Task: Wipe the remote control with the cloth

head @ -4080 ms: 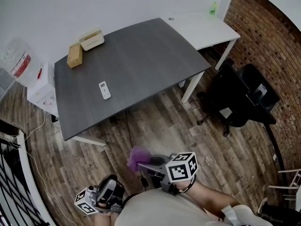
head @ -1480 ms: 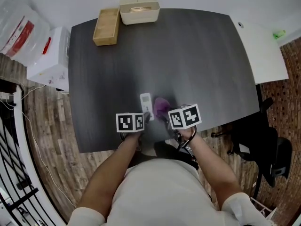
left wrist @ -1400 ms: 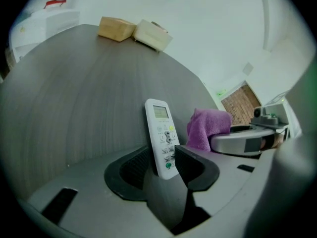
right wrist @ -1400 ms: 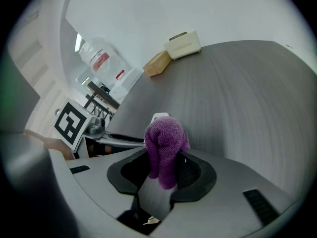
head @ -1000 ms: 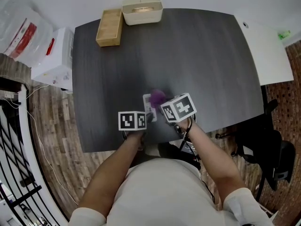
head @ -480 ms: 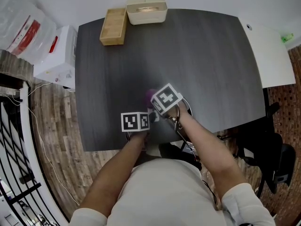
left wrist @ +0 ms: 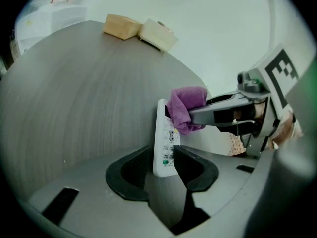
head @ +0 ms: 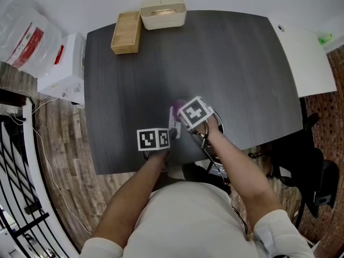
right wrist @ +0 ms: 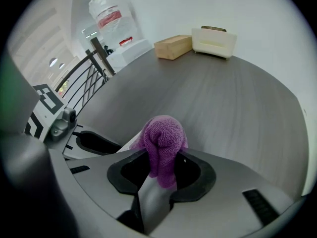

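Remote control (left wrist: 165, 148), white and slim, sits over the front part of a dark grey table (head: 226, 63), its near end clamped between the jaws of the left gripper (left wrist: 164, 156). Just right of the remote, the right gripper (right wrist: 163, 158) pinches a bunched purple cloth (right wrist: 161, 135) (a rounded fold pokes out past the jaws), which touches the remote's far end. Well beyond the remote, a wooden box (head: 123, 32) and a white tray (head: 163, 12) stand side by side.

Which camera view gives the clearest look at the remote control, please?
The left gripper view: the remote control shows its buttons, held in the left gripper. The head view shows a sliver; the right gripper view, mostly cloth.
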`<action>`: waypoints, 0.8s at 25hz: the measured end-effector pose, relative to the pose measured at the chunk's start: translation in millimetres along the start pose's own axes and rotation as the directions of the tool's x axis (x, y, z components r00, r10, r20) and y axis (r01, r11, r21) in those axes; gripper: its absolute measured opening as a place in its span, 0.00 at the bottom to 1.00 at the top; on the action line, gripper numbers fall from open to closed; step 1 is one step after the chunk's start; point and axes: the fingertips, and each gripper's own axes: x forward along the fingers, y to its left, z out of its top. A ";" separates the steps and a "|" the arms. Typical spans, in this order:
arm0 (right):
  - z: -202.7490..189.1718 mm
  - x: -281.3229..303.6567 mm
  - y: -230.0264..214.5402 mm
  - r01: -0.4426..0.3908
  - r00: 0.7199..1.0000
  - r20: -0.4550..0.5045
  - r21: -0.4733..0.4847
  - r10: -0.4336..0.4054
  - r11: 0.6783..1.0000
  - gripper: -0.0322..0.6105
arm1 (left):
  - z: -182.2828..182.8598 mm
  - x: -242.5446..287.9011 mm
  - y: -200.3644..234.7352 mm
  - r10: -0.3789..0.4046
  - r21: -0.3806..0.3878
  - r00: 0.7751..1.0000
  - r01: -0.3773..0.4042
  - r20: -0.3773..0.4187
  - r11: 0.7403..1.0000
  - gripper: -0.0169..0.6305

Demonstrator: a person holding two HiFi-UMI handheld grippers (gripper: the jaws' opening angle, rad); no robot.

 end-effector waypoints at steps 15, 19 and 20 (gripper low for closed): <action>-29.3 -22.1 -23.4 0.107 0.987 0.111 0.077 -0.115 0.991 0.24 | -7.0 -0.4 -9.6 -0.114 0.000 0.993 0.114 -0.016 0.993 0.26; -27.5 -17.1 -10.3 0.077 0.991 0.108 0.029 -0.079 0.997 0.24 | -13.7 -0.1 -22.8 -0.198 -0.023 0.980 0.197 -0.028 0.980 0.26; -27.7 -16.2 -9.0 0.077 0.991 0.105 0.020 -0.079 0.997 0.24 | -15.7 0.0 -24.3 -0.209 -0.021 0.977 0.209 -0.037 0.978 0.26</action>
